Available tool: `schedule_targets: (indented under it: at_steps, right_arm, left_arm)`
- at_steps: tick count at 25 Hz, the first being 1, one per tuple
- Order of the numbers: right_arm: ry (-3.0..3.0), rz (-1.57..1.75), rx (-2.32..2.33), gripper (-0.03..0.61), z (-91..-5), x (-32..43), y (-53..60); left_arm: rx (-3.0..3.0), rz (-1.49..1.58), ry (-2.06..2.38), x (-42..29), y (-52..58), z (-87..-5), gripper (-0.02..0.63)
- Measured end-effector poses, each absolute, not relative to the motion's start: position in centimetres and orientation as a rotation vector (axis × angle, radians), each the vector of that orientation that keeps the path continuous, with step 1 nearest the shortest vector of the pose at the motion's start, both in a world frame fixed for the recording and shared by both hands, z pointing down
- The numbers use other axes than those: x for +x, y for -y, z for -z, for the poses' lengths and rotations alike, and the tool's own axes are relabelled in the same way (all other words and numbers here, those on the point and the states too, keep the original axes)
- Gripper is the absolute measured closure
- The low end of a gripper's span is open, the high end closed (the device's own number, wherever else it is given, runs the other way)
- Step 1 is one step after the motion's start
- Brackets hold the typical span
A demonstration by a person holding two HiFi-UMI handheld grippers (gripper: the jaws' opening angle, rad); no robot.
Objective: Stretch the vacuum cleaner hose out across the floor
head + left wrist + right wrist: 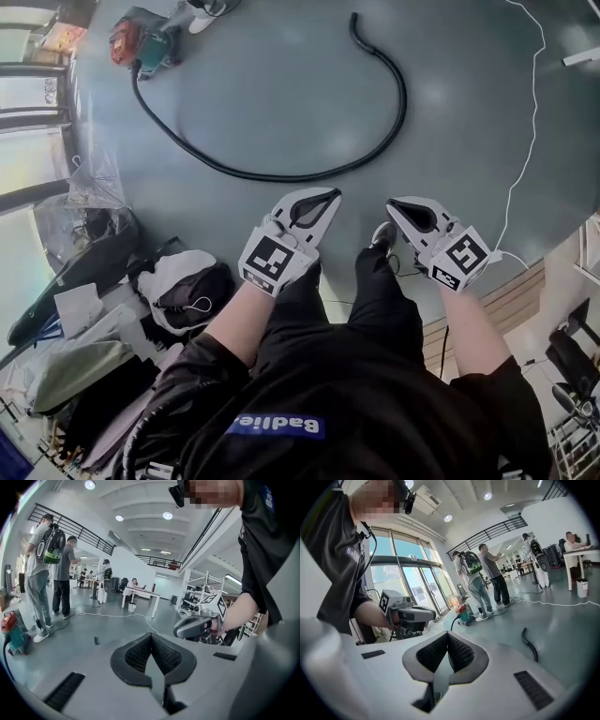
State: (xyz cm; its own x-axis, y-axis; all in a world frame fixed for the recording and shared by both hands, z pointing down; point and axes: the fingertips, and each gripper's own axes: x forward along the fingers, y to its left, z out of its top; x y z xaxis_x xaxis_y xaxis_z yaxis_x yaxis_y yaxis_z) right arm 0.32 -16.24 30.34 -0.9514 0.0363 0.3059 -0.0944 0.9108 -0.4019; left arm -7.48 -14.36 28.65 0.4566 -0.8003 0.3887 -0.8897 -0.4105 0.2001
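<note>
- Person's black shirt (356, 412) fills the bottom of the head view, with black trousers and one shoe below it.
- Left gripper (323, 199) and right gripper (398, 208) are held out in front of the legs, side by side, tips pointing at the floor (281, 94).
- Left gripper view: jaws clenched together, nothing between them (151, 641). Not touching the hose.
- Right gripper view: same, jaws pressed together on nothing (448, 641).
- Hose (380, 141), black, lies on the floor ahead of both grippers, well apart from them.
- It makes a wide U. One end joins the vacuum cleaner (141, 45) at upper left, and the free end curls up at top centre.
- The free end also shows in the right gripper view (528, 643).
- Vacuum cleaner is red and teal, on the floor. It also shows in the left gripper view (11, 629).
- White cable (527, 141) runs down the floor at right, apart from the hose.
- Pile of bags (183, 286) and clutter on the left, beside the person.
- Two people (49, 573) stand close to the vacuum cleaner, one wearing a backpack.
- Far back: a table (140, 595) with someone seated.
</note>
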Motion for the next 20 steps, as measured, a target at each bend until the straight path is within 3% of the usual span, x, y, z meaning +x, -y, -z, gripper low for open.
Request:
schedule_targets:
  at_steps: [7, 20]
  right_arm:
    - [2.749, -0.512, 0.068, 0.572, -42.9, -3.0, 19.0]
    - [2.773, -0.352, -0.105, 0.572, -73.5, -5.7, 26.1]
  left_arm:
    - [2.405, -0.369, 1.33, -10.1, 17.1, -41.9, 0.604]
    - [2.47, -0.487, 1.158, -9.2, 22.3, -78.0, 0.604]
